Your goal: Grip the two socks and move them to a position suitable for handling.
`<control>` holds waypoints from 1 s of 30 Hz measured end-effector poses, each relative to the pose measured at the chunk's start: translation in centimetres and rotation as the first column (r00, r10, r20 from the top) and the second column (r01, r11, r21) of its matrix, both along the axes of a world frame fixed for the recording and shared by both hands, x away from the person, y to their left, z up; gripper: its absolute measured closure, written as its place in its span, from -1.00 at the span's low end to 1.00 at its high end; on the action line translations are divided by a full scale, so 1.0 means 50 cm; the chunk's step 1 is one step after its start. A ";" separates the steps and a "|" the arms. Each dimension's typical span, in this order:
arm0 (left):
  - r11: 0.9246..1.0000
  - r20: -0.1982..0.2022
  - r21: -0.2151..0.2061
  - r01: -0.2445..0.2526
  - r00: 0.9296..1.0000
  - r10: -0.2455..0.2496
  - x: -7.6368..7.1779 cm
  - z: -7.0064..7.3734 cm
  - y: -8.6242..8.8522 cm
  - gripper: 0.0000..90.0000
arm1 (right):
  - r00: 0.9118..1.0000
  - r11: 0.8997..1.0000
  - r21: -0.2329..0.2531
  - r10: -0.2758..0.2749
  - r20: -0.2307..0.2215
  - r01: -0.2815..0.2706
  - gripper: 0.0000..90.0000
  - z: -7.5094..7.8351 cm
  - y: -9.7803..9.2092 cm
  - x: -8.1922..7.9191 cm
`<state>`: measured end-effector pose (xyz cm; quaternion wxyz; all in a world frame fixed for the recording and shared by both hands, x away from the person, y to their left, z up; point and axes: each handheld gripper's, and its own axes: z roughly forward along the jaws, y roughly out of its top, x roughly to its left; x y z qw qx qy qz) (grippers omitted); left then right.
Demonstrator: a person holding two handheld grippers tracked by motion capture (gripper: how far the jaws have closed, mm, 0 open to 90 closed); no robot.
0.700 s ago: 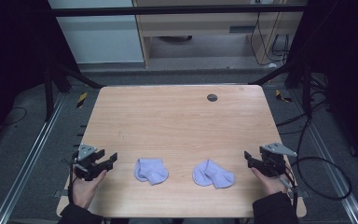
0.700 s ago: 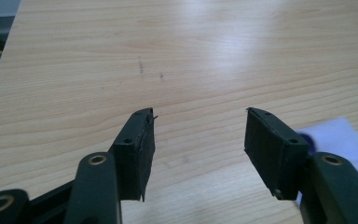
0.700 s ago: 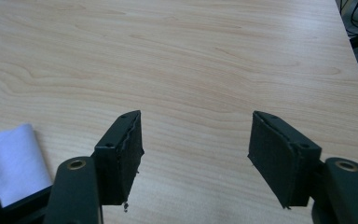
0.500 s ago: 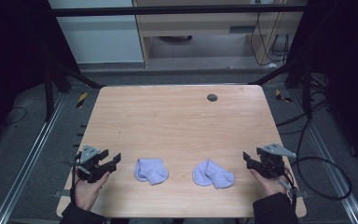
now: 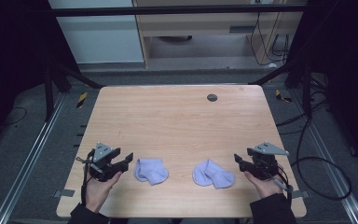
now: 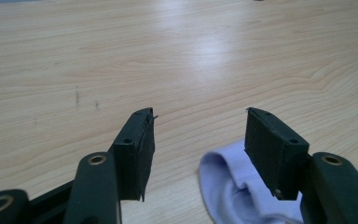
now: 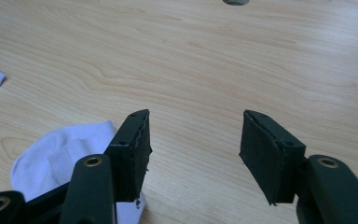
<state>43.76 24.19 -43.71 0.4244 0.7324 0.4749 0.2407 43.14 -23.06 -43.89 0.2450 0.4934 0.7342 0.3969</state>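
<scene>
Both hands have crept slightly toward the table's point(image 5: 177, 116) near edge, so the left gripper point(image 5: 127, 160) and right gripper point(image 5: 238, 161), jaws apart and empty, seem poised beside the left sock point(image 5: 151, 170) and right sock point(image 5: 213, 174).

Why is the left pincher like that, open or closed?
Open. The left gripper has its two black jaws set wide apart with bare table between them, and the nearby sock isn't pinched.

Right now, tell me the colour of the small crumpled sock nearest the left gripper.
Pale lilac-blue sock, plain; clearest in the high view.
</scene>
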 end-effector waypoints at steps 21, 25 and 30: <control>0.990 0.005 0.023 0.136 0.991 -0.136 0.007 0.014 -0.164 0.01 | 0.992 0.993 -0.020 0.114 -0.048 -0.115 0.16 -0.011 0.049 -0.018; 0.987 -0.007 0.032 0.155 0.988 -0.155 0.004 0.006 -0.187 0.06 | 0.989 0.990 -0.022 0.136 -0.060 -0.138 0.22 -0.020 0.056 -0.026; 0.984 -0.020 0.043 0.174 0.985 -0.173 0.001 -0.004 -0.213 0.08 | 0.984 0.986 -0.030 0.163 -0.075 -0.166 0.28 -0.028 0.064 -0.033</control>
